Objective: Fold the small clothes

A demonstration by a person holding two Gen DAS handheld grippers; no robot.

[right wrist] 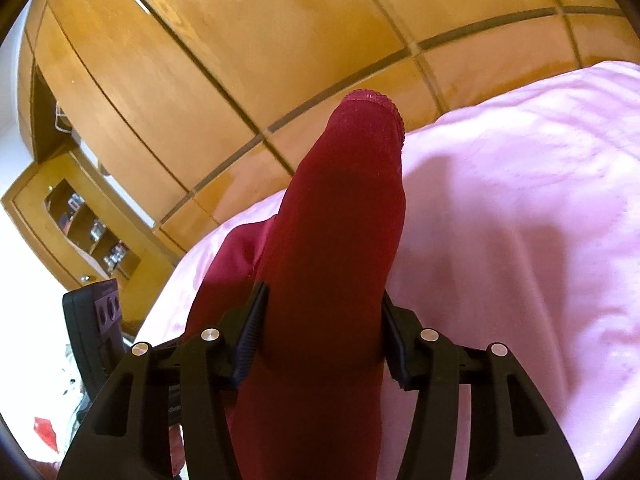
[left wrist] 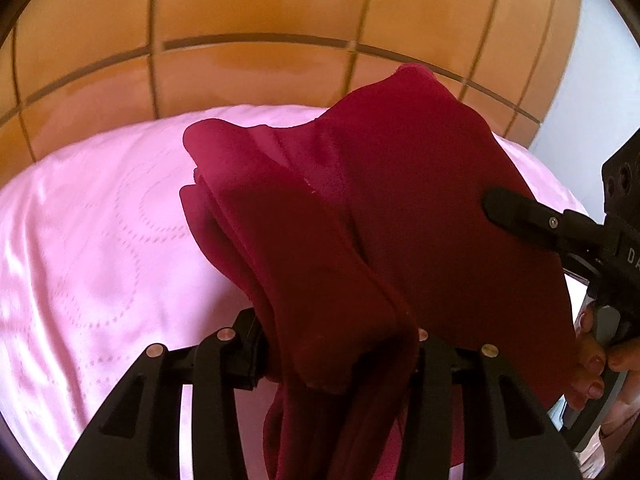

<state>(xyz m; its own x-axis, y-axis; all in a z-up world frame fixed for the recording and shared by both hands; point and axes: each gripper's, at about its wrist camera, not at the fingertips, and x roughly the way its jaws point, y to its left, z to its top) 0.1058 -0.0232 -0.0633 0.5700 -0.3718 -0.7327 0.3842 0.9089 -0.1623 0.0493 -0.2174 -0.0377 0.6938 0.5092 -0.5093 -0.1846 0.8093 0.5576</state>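
A small dark red garment [left wrist: 360, 208] with a lace-trimmed edge [right wrist: 376, 100] is held up above the pink bedspread [left wrist: 88, 248]. My left gripper [left wrist: 336, 356] is shut on a bunched, folded part of it, which drapes over and hides the fingertips. My right gripper [right wrist: 324, 344] is shut on another part of the same garment [right wrist: 332, 240], cloth standing up between its pads. The right gripper's finger [left wrist: 516, 212] also shows at the right of the left wrist view, against the cloth.
A glossy orange wooden headboard [left wrist: 260, 8] with panel grooves rises behind the bed. A wooden cabinet with small shelves [right wrist: 84, 224] stands at left in the right wrist view. A white wall [left wrist: 592, 80] is at the right.
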